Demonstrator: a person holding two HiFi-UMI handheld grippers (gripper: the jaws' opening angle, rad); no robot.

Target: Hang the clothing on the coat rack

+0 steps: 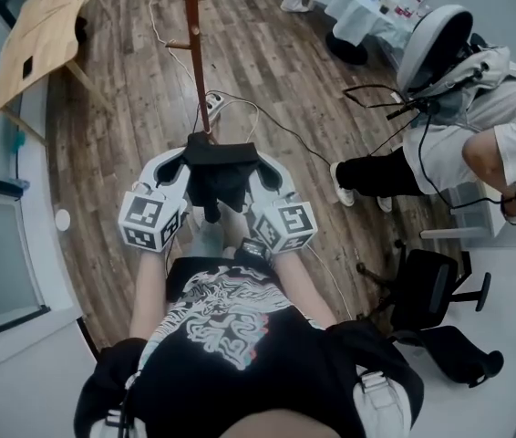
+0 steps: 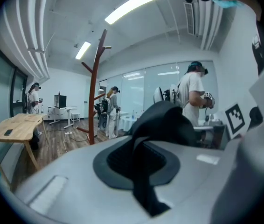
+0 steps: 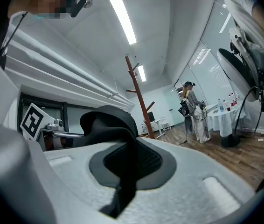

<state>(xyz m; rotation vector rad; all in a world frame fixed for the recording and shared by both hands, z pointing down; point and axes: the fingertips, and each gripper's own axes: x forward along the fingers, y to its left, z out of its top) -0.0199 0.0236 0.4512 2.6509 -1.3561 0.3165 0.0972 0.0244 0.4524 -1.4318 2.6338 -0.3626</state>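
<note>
A black garment (image 1: 222, 173) hangs bunched between my two grippers, just above the wooden floor in the head view. My left gripper (image 1: 188, 156) is shut on its left edge and my right gripper (image 1: 260, 161) is shut on its right edge. The brown coat rack (image 1: 191, 53) stands straight ahead, its pole rising just beyond the garment. In the left gripper view the black cloth (image 2: 163, 121) is pinched in the shut left gripper (image 2: 141, 160), with the coat rack (image 2: 93, 101) ahead at left. In the right gripper view the cloth (image 3: 107, 120) runs through the shut right gripper (image 3: 126, 164), and the coat rack (image 3: 139, 99) stands beyond.
A wooden table (image 1: 35, 35) stands at the far left. A seated person (image 1: 459, 144) with a headset is at the right, beside a black office chair (image 1: 431, 286). Cables (image 1: 240, 108) trail over the floor near the rack's foot. A white-covered table (image 1: 367, 3) is at the back right.
</note>
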